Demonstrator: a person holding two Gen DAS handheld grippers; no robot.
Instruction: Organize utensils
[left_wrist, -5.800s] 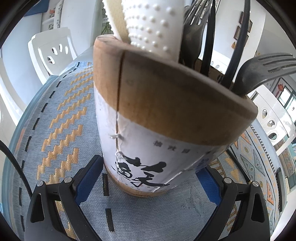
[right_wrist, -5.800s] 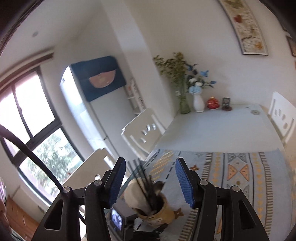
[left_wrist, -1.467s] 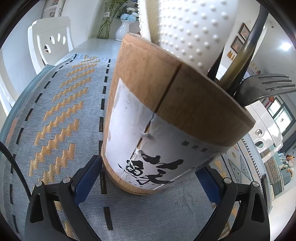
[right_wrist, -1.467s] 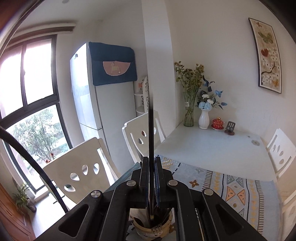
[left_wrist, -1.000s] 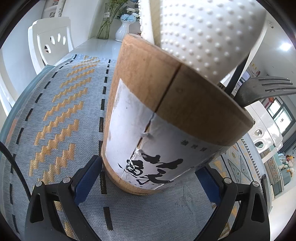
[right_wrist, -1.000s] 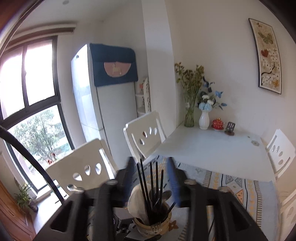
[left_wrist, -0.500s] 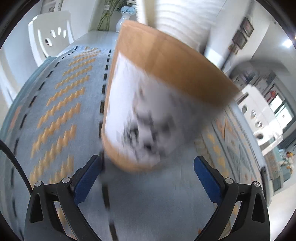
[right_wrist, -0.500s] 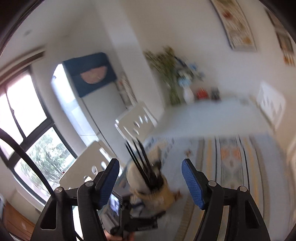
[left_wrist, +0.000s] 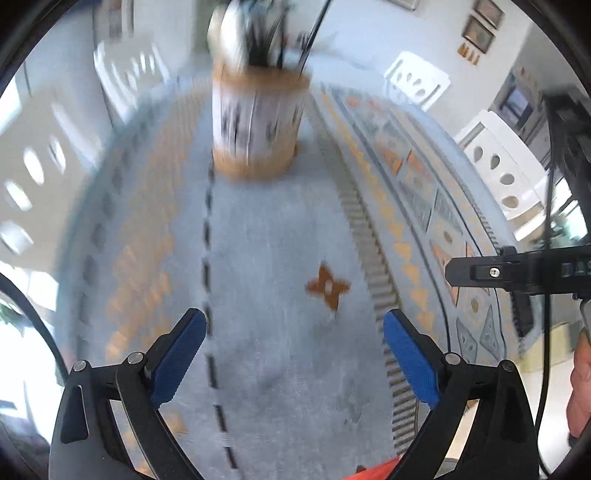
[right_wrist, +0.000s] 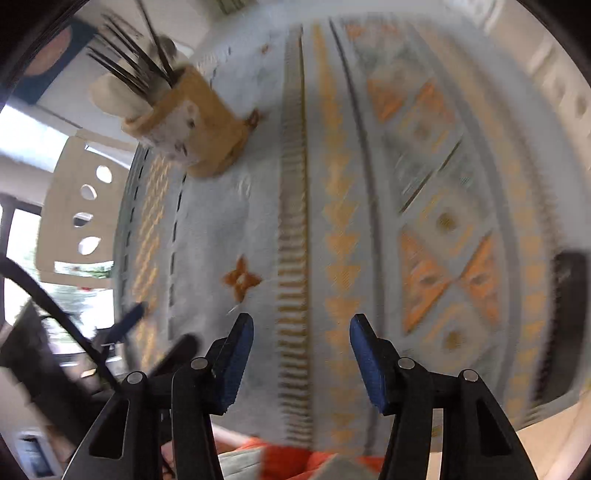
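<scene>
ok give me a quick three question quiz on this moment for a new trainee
1. True or false: the left gripper is clamped on the wooden utensil holder.
2. What lies between the right gripper pads? A) a fork B) a chopstick C) nothing, just the patterned tablecloth below
3. Fill in: the holder stands ____ on the tablecloth, with dark utensils sticking out of its top.

Key
1. False: its pads stand apart, well clear of the holder.
2. C
3. upright
</scene>
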